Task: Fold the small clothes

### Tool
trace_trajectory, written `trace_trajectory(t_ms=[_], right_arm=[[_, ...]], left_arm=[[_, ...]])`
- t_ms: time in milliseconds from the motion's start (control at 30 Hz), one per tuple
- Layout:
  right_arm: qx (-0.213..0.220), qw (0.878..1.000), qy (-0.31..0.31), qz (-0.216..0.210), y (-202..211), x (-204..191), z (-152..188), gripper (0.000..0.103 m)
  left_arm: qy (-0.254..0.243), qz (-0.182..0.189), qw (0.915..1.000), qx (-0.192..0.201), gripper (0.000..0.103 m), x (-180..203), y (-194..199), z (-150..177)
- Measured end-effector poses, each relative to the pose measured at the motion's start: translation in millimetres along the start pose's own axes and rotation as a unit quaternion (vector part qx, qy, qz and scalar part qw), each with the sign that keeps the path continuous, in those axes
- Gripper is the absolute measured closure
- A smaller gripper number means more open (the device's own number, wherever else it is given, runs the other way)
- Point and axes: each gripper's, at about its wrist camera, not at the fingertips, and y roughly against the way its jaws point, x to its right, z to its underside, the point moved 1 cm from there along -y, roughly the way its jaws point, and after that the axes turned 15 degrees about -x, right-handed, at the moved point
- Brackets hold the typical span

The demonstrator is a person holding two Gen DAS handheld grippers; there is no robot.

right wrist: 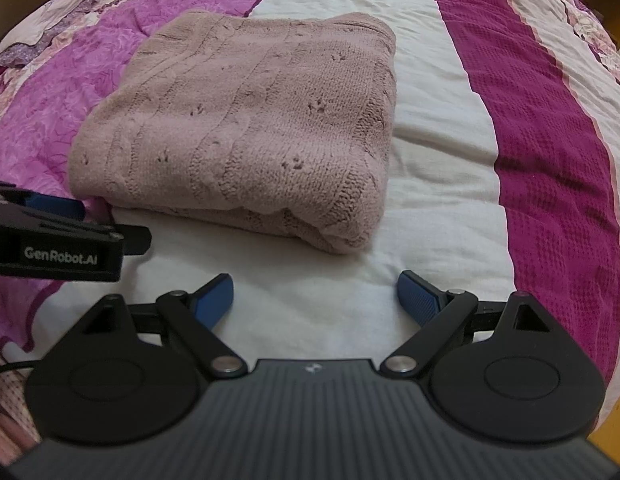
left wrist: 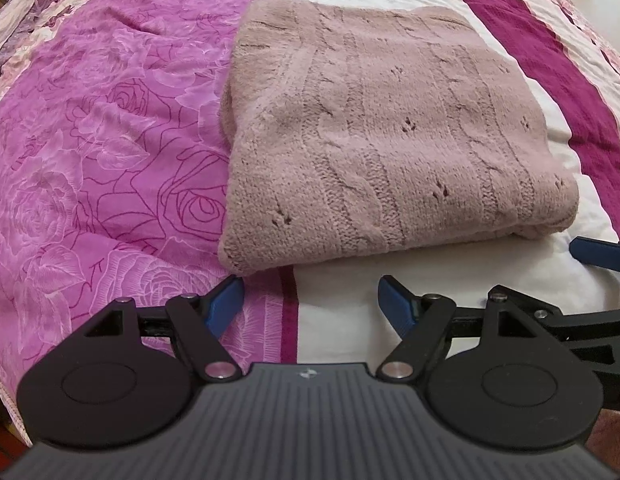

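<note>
I see the folded pink sweater [left wrist: 394,136] lying on the bedspread [left wrist: 90,140], ahead of both grippers at roughly twelve o'clock and apart from each. My left gripper [left wrist: 312,300] has its blue fingers spread wide, holding nothing; the sweater's near left corner sits just beyond its left fingertip [left wrist: 226,300], at about eleven o'clock, not touching. My right gripper [right wrist: 314,300] is likewise spread and empty, with the sweater's near edge at eleven to twelve o'clock from it. In the right wrist view the left gripper shows at nine o'clock, just beside the sweater's near left corner.

The sweater is a chunky cable knit with small eyelet holes, folded into a thick rectangular pad with rounded edges. It straddles the bedspread's magenta rose-print panel and its plain white panel [right wrist: 430,120]. A dark magenta waffle-textured stripe [right wrist: 550,140] runs at two o'clock.
</note>
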Motion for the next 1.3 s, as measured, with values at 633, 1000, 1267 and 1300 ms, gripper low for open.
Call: trace_trajectory(t_ms=[633, 1000, 1267, 1300], right_arm=[[-0.006, 1.000, 0.004, 0.004, -1.3, -2.0, -1.4, 0.011], [-0.007, 1.000, 0.005, 0.006, -1.4, -3.0, -0.8, 0.011], [-0.007, 1.000, 0.006, 0.006, -1.5, -2.6, -1.1, 0.011], [-0.006, 1.000, 0.006, 0.005, -1.5, -2.7, -1.0, 0.011]], left_arm=[[-0.002, -0.001, 1.0000, -0.004, 0.023, 1.1, -1.2, -1.1], [-0.001, 0.001, 1.0000, -0.006, 0.023, 1.6, -2.6, -0.5], [-0.001, 0.001, 1.0000, -0.007, 0.023, 1.9, -2.9, -0.5], [-0.001, 0.001, 1.0000, -0.007, 0.023, 1.8, -2.9, -0.4]])
